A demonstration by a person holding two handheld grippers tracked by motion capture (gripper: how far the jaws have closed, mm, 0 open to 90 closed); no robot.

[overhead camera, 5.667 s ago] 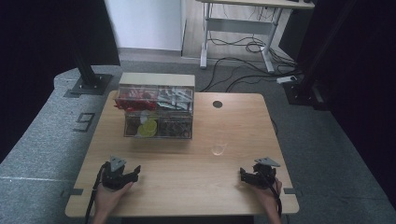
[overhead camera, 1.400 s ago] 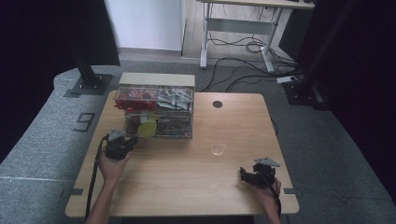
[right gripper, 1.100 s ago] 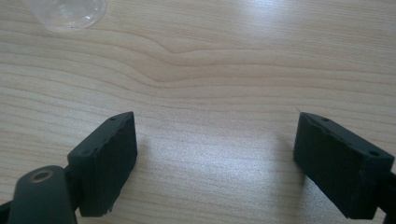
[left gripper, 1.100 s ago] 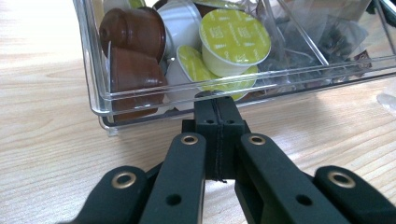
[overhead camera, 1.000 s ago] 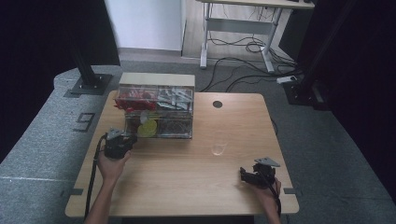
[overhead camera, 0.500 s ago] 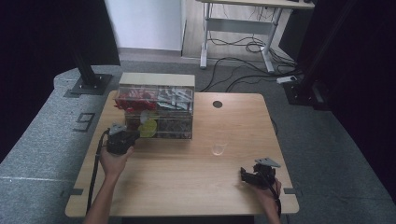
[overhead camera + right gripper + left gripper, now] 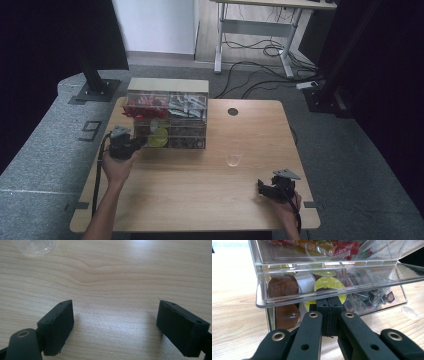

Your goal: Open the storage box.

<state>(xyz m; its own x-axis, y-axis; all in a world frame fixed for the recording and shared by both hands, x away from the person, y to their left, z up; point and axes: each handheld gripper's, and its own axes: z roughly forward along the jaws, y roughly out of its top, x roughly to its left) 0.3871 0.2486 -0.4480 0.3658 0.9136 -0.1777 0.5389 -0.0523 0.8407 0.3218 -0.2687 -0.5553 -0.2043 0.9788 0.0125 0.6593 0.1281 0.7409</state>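
Left gripper (image 7: 328,303), jaws shut, tips just under the front lip of the clear acrylic drawer organiser (image 7: 287,301) at the table's left rear. Right gripper (image 7: 115,322), jaws wide apart over bare wooden table (image 7: 120,277), well apart from the organiser.

A light wooden table (image 7: 200,195) with rounded corners stands on a grey carpeted floor (image 7: 40,165). Beyond it, a white wall panel (image 7: 155,25), a white metal desk frame (image 7: 255,30), loose black cables (image 7: 260,50) and black stand bases (image 7: 95,90). Both sides lie in darkness.
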